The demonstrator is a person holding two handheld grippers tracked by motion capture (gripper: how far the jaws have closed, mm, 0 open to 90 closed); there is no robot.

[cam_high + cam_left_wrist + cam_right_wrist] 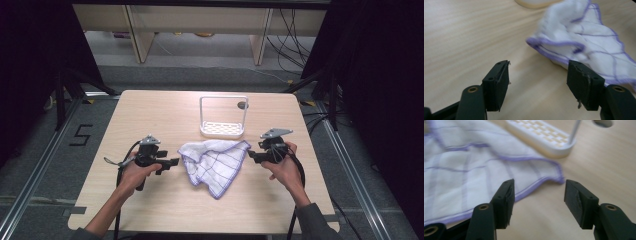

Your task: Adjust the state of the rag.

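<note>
A white cloth (212, 162) with purple grid lines and a purple hem lies crumpled at the middle of the wooden table (150, 115). My left gripper (172, 162) is just left of it, open, jaws pointing at the cloth's left folded edge (556, 46). My right gripper (251, 156) is just right of the cloth, open and holding nothing. In the right gripper view the cloth's purple-hemmed corner (554, 173) lies a little beyond the gap between the jaws (539, 196). Nothing sits between the jaws of the left gripper (539, 80).
A white rack (223, 118) with a slotted base and a tall wire frame stands just behind the cloth. A round hole (242, 105) in the tabletop is behind it. Dark drapes and cables surround the table.
</note>
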